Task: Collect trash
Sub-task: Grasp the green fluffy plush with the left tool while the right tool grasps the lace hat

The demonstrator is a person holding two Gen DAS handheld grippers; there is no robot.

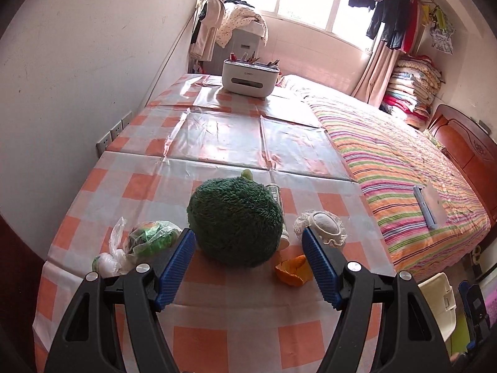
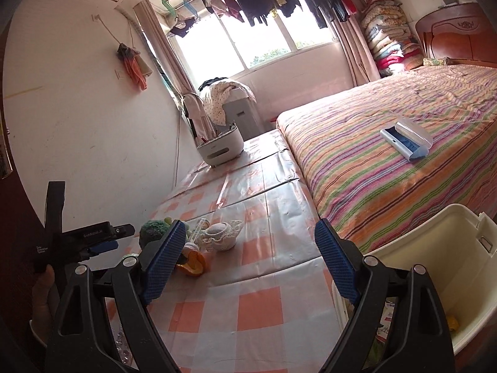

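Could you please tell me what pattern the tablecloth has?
The tablecloth has an orange-and-white check, clearest in the left wrist view.

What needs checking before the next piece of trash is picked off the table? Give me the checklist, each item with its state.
1. Left claw open and holding nothing: ok.
2. Right claw open and holding nothing: ok.
3. Orange peel on the checked tablecloth, uncovered and near the left claw: ok.
4. Crumpled plastic bag in sight beside the green plush toy: ok.
5. White bin open at the table's edge by the right claw: ok.
6. Room left in the bin: cannot tell, only part of its inside shows.
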